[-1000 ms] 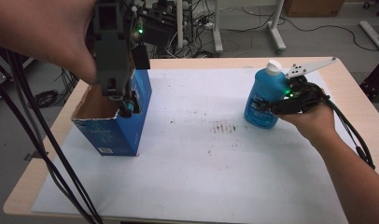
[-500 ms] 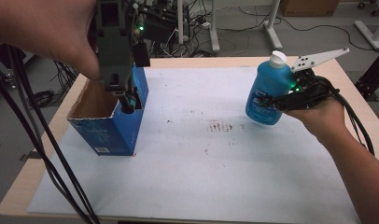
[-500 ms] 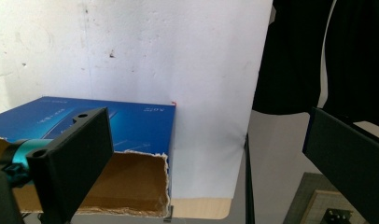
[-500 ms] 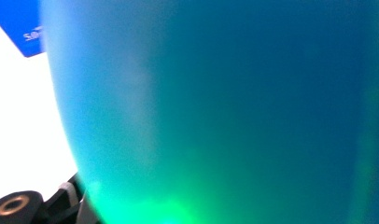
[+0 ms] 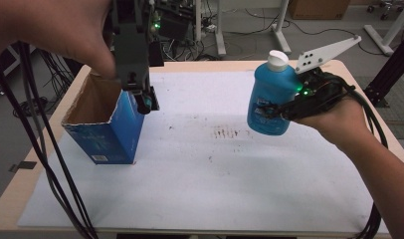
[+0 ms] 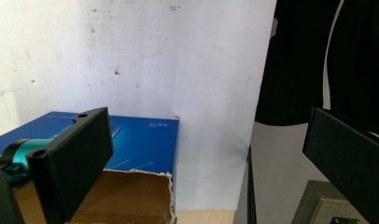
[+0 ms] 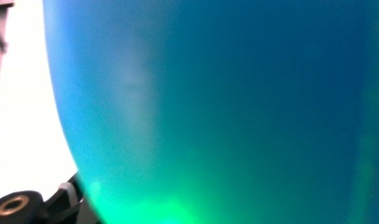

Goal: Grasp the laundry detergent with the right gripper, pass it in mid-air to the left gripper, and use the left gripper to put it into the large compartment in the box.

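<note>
A blue bottle (image 5: 269,94) with a white cap hangs tilted above the table's right side, with my right gripper (image 5: 275,112) shut on its lower body. In the right gripper view the bottle's blue wall (image 7: 225,107) is pressed close to the camera. An open-topped blue cardboard box (image 5: 106,130) stands on the left of the white sheet. My left gripper (image 5: 142,101) points down at the box's right rim. In the left gripper view its black jaws stand wide apart, and the left gripper (image 6: 206,128) is open above the box's corner (image 6: 145,140).
The table (image 5: 200,67) is covered by a white sheet (image 5: 215,184) with dark smudges near its middle. Black cables (image 5: 46,164) hang over the table's left front. Beyond the far edge are metal stands and cables on the floor.
The right gripper has lifted the bottle off the sheet and carried it a little left, now tilted. The left gripper has stayed at the box's rim.
</note>
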Tool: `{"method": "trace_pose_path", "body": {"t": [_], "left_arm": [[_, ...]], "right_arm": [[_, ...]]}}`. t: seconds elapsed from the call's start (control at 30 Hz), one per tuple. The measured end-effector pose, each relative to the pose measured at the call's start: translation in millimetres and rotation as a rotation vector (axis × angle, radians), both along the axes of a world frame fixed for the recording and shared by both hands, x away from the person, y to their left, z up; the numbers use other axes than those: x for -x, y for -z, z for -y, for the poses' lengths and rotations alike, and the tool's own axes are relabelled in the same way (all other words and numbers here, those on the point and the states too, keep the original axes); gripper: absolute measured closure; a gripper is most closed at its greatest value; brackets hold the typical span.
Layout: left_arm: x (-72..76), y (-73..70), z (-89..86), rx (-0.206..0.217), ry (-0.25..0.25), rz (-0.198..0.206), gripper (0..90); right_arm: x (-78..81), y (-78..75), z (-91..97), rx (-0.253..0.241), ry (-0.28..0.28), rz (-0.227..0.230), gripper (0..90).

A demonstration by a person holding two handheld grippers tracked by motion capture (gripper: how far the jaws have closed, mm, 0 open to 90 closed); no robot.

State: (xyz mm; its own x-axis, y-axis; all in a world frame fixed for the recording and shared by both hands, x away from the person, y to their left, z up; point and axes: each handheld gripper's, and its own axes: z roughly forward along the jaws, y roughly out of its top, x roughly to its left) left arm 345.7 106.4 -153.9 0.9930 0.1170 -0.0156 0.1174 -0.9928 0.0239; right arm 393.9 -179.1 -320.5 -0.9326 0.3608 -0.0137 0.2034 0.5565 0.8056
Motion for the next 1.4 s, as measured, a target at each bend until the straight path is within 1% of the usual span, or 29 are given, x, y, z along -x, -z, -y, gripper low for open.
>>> {"method": "trace_pose_path", "body": {"t": [0.03, 0.07, 0.13, 0.2, 0.3, 0.37, 0.57, 0.73, 0.97, 1.17, 1.3, 1.33, 1.4], "left_arm": [[-0.7, -0.3, 1.9, 0.002, 0.002, -0.005, 1.7], [-1.0, -0.4, 4.3, 0.011, 0.004, -0.008, 1.7], [-0.8, -0.5, 6.4, 0.019, 0.009, -0.006, 1.7], [-0.5, -0.5, 9.5, 0.022, 0.019, -0.004, 1.7], [-1.1, 1.8, 14.9, 0.015, 0.035, 0.002, 1.7], [-2.2, 3.4, 19.1, 0.008, 0.034, 0.005, 1.7], [-4.3, 5.0, 27.5, 0.028, 0.049, 0.006, 1.7], [-6.7, 6.9, 30.1, 0.027, 0.05, 0.005, 1.7], [-5.7, 9.2, 35.3, 0.024, 0.059, 0.002, 1.7], [-2.4, 10.0, 40.3, 0.023, 0.07, 0.002, 1.7], [-1.1, 10.3, 41.9, 0.031, 0.078, 0.001, 1.7], [-1.0, 10.1, 42.4, 0.028, 0.081, 0.0, 1.7], [-0.6, 10.9, 43.0, 0.031, 0.081, 0.001, 1.7]], "right_arm": [[2.4, -1.7, -2.2, 0.0, -0.011, 0.0, 45.8], [9.2, -6.1, -9.8, 0.0, -0.043, 0.003, 45.8], [11.6, -7.4, -12.4, -0.001, -0.052, 0.002, 45.8], [17.3, -10.6, -20.4, 0.002, -0.085, 0.0, 45.8], [24.0, -12.7, -32.4, 0.005, -0.128, -0.012, 45.9], [27.9, -13.3, -40.1, 0.01, -0.155, -0.017, 45.8], [34.5, -12.7, -59.9, 0.005, -0.221, -0.033, 45.8], [38.8, -13.8, -74.0, 0.002, -0.271, -0.046, 45.8], [41.8, -18.4, -92.1, -0.014, -0.317, -0.062, 45.9], [42.6, -24.2, -106.8, -0.011, -0.354, -0.065, 45.9], [42.8, -27.9, -114.5, -0.012, -0.369, -0.068, 45.9], [43.6, -29.1, -116.0, -0.019, -0.371, -0.08, 45.9], [43.9, -31.2, -118.7, -0.025, -0.379, -0.078, 45.9]]}}
